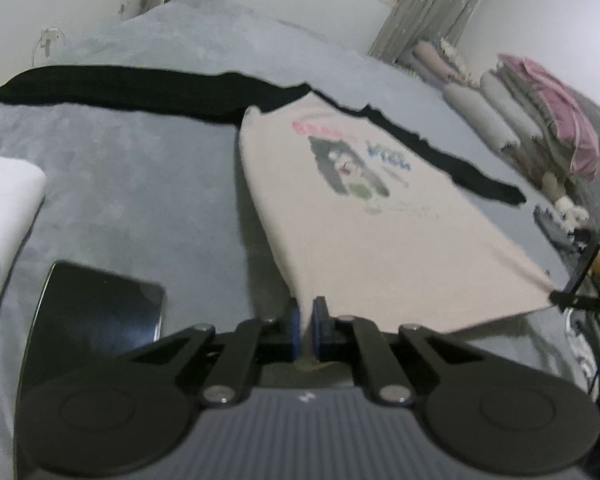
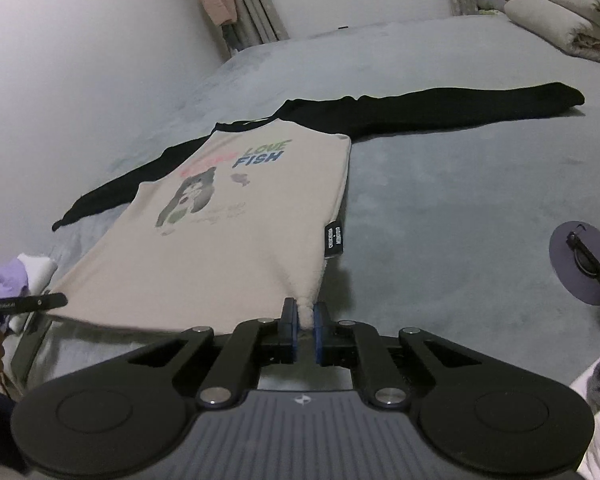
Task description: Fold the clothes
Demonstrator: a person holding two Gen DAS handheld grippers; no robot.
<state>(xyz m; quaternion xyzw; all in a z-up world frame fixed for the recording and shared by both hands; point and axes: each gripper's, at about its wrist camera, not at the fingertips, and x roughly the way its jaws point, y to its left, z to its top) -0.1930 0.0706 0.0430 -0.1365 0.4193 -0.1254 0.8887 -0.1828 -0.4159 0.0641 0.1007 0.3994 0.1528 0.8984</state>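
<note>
Left fingers: my left gripper (image 1: pixel 307 330) has its blue pads pressed together on one bottom corner of the shirt (image 1: pixel 364 216), a thin fold of hem pinched between them.
Right fingers: my right gripper (image 2: pixel 306 330) is pinching the other bottom corner, where the cloth bunches into a small soft lump between the pads.
Hem: it hangs stretched between my two grips near the bed's (image 2: pixel 460 208) near edge, a little lifted off the cover.
Phone: a dark, glossy slab (image 1: pixel 100 304) lies on the bed just left of my left grip.
Shirt body: cream knit, smooth and limp, with a printed cat and the words LOVE FISH; a small black label (image 2: pixel 333 240) sits on its side seam.
Sleeves: long, black and narrow (image 2: pixel 440 110), spread out toward the bed's far side, one to each side.
Bed cover: grey, plush, slightly grippy-looking.
Far corner: rolled bedding and a pink cloth (image 1: pixel 556 120) are piled there.
Risk, grip: I judge the left pinch shallow; a hard pull could slide the hem out.
Risk, fold: uneven lifting would skew the fold, and the plush may drag the sleeves into creases.
</note>
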